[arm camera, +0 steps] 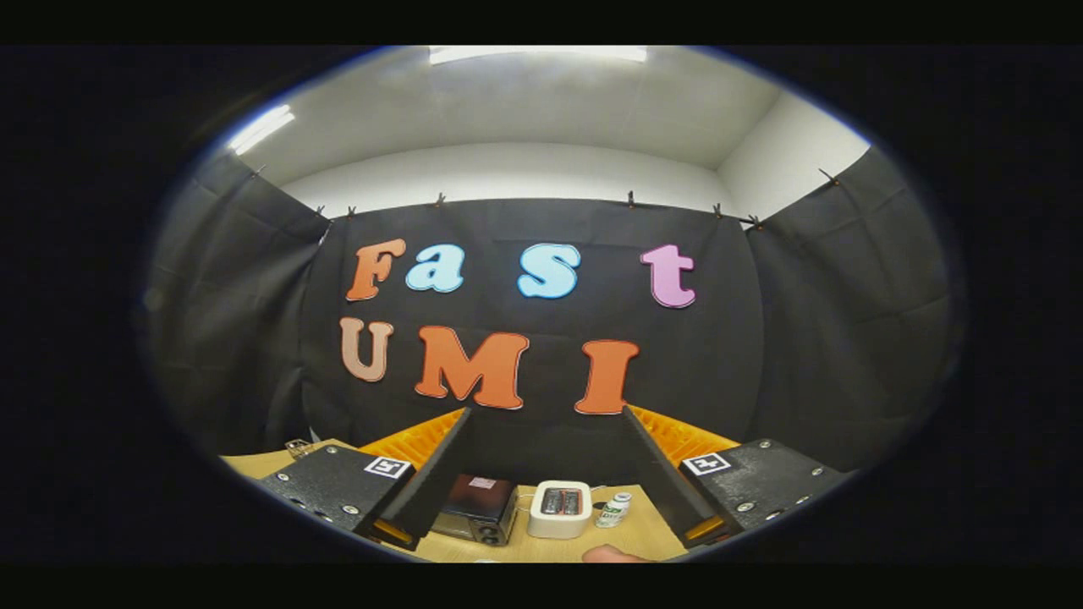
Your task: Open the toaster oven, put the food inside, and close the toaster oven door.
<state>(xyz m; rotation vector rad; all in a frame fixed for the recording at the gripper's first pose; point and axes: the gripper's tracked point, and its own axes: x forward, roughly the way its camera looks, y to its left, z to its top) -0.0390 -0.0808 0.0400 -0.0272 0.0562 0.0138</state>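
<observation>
1. The gripper (546,414) is held high and tipped upward, so it faces mostly the booth's cloth wall, with the wooden table (630,533) low beneath it.
2. Its two fingers (436,474) stand wide apart with nothing between them and nothing touching either one.
3. Each finger's block carries a square black-and-white marker (387,466) on its top face.
4. The toaster oven (476,507), a dark box with a small pale patch on its top, sits on the table at about 7 o'clock from the midpoint of the fingers, just beside the left finger and partly hidden by it. Its door looks closed, though its front is seen too steeply to be sure.
5. Touching or just beside it, at 6 o'clock, stands a white slot toaster (559,508) with two dark slots on top.
6. At 5 o'clock, near the toaster, is a small white bottle (614,509) with a green label, upright.
7. A rounded pinkish thing (611,555), possibly the food or a fingertip, lies nearest the camera; I cannot tell which.
</observation>
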